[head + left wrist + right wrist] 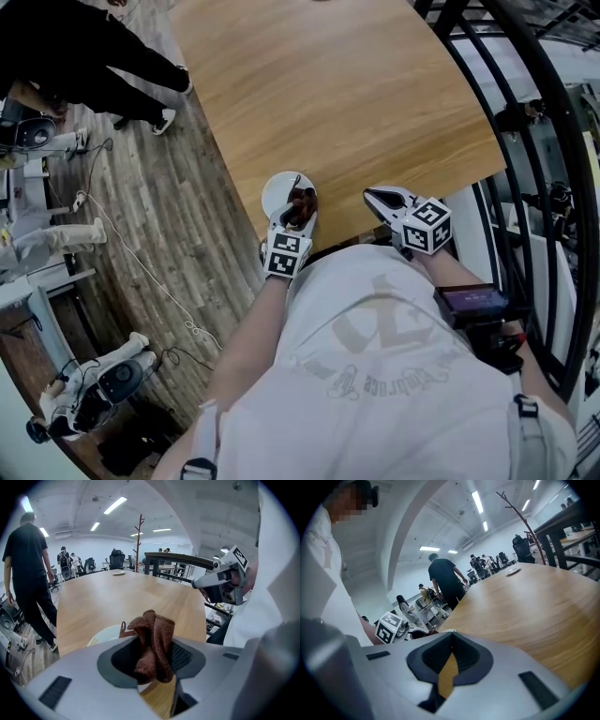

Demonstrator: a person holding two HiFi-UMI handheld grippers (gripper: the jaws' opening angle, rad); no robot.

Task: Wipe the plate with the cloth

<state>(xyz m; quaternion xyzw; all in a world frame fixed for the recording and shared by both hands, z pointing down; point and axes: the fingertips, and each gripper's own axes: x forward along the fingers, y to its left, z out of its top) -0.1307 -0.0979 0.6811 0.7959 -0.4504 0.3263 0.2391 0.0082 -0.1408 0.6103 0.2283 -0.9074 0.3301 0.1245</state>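
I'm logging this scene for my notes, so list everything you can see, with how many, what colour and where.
table: one, light wood, fills the middle
plate: one, white, near edge of the table, under the left gripper
cloth: one, rust brown, bunched between the left gripper's jaws
small dish: one, pale, far end of the table
railing: one, black, right of the table
coat stand: one, reddish brown, beyond the table
bystander: one nearby, in black, left of the table
left gripper: one, grey, shut on the cloth over the plate
right gripper: one, grey, shut and empty, over the table edge
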